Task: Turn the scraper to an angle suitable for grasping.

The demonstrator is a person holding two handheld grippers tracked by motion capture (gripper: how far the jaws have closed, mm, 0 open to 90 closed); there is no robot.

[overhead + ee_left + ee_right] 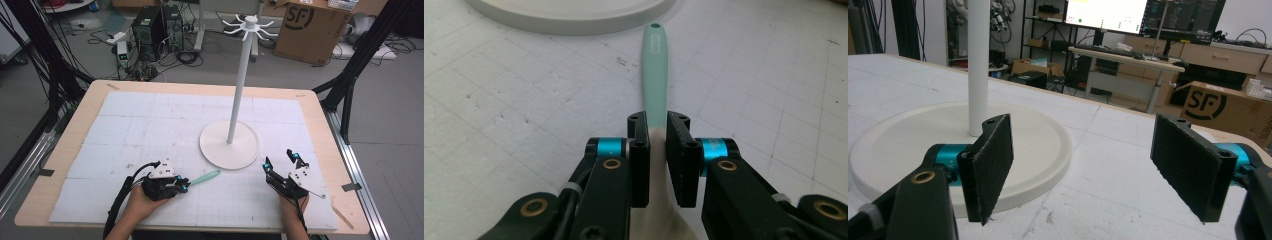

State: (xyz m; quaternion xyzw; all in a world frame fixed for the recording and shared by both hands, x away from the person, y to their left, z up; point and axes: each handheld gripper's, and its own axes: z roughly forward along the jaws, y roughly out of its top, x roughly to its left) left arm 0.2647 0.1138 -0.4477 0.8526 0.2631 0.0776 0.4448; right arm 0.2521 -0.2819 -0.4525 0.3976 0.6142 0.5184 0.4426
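A spatula with a mint-green handle [205, 177] lies low over the white mat, its holed handle end [655, 70] pointing toward the stand's round base [229, 145]. My left gripper [184, 187] is shut on the spatula's neck, where green meets the cream head; in the left gripper view its pads [639, 165] press both sides, with the gripper [657, 131] just above the mat. My right gripper [281, 160] stands open at the base's right, nothing between its jaws. In the right gripper view it [1083, 165] faces the base [898, 145] and the white pole [978, 60].
The tall white stand [241, 75] carries a ring of hooks at its top. A white gridded mat [150, 125] covers the wooden table. Beyond the table are a cardboard box [310, 30], computer towers [150, 25] and black frame legs.
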